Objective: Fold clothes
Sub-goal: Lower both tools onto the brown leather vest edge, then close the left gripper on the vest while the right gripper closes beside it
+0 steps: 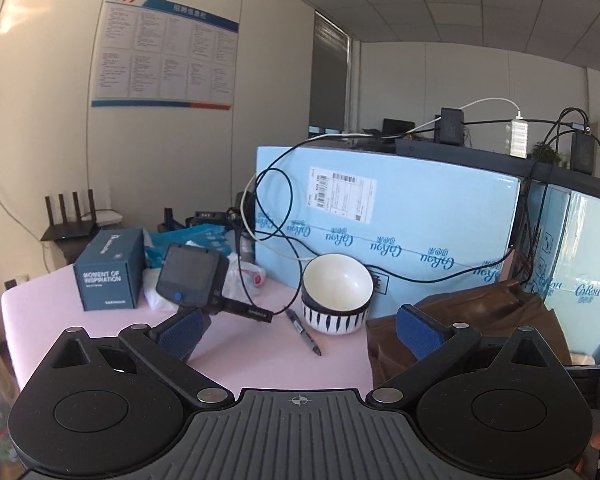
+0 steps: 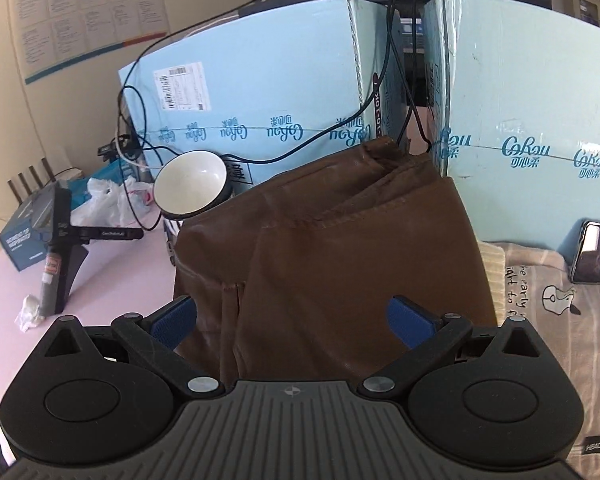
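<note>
Lying folded on the pink worktop, one brown garment fills the middle of the right wrist view, its far end reaching toward the gap between two light blue cartons at 12 o'clock. The right gripper hangs just over its near edge with jaws spread apart, nothing between them. The left gripper is likewise parted and empty, over bare worktop, with the same garment at its 2 o'clock. One striped grey cloth with printed lettering lies touching the garment at 3 o'clock in the right view, and one phone rests on its far end. At 10 o'clock from the garment stand two stacked bowls, white inside and striped outside, with one marker pen just beside them. Farther toward 9 o'clock sit one small camera on a stand, one dark blue box and one crumpled white plastic bag. Black and white cables loop over the cartons; their number is unclear.
</note>
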A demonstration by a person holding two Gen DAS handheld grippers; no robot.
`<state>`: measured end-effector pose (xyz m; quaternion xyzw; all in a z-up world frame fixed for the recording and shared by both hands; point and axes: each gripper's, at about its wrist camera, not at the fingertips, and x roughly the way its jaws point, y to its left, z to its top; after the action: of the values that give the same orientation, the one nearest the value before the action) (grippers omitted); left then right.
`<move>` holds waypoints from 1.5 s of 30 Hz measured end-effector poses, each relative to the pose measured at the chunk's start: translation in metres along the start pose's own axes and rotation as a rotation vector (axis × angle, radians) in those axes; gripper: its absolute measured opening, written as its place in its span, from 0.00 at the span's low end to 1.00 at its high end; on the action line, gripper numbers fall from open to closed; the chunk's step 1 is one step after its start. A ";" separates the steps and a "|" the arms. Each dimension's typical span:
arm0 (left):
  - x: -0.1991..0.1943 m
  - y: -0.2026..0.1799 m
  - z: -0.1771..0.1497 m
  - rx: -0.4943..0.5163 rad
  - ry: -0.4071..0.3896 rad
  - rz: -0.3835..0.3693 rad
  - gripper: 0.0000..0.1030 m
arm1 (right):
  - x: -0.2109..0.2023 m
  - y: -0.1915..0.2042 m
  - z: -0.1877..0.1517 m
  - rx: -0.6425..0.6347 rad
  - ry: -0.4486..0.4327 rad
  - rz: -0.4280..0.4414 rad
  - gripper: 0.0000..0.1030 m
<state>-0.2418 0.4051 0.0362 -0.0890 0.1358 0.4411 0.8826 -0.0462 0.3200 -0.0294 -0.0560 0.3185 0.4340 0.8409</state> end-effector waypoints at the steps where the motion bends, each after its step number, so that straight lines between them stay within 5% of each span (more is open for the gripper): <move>1: 0.010 0.003 0.002 -0.023 0.002 -0.005 1.00 | 0.006 0.005 0.004 0.005 -0.003 -0.014 1.00; 7: 0.066 0.013 -0.006 -0.167 0.068 -0.112 0.98 | 0.036 0.027 0.015 0.041 -0.009 -0.119 1.00; 16: 0.131 0.014 -0.029 -0.236 0.213 -0.327 0.87 | 0.062 0.041 0.011 0.091 -0.048 -0.300 0.98; 21: 0.166 0.004 -0.039 -0.237 0.275 -0.500 0.77 | 0.071 0.040 0.001 0.065 -0.067 -0.429 0.94; 24: 0.190 -0.004 -0.043 -0.271 0.336 -0.590 0.63 | 0.073 0.049 -0.007 -0.001 -0.078 -0.460 0.92; 28: 0.210 -0.017 -0.041 -0.265 0.386 -0.647 0.54 | 0.080 0.061 -0.010 -0.053 -0.073 -0.467 0.75; 32: 0.212 -0.011 -0.033 -0.319 0.371 -0.708 0.42 | 0.072 0.051 0.001 0.006 -0.087 -0.478 0.42; 42: 0.224 -0.029 -0.023 -0.347 0.373 -0.791 0.42 | 0.025 -0.005 -0.001 0.109 -0.065 -0.637 0.24; 45: 0.222 -0.045 -0.019 -0.289 0.378 -0.840 0.42 | 0.012 -0.037 -0.005 0.280 -0.041 -0.550 0.19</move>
<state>-0.0812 0.5406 -0.0504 -0.3365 0.1833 0.0371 0.9229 -0.0157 0.3036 -0.0472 -0.0148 0.3310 0.1428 0.9326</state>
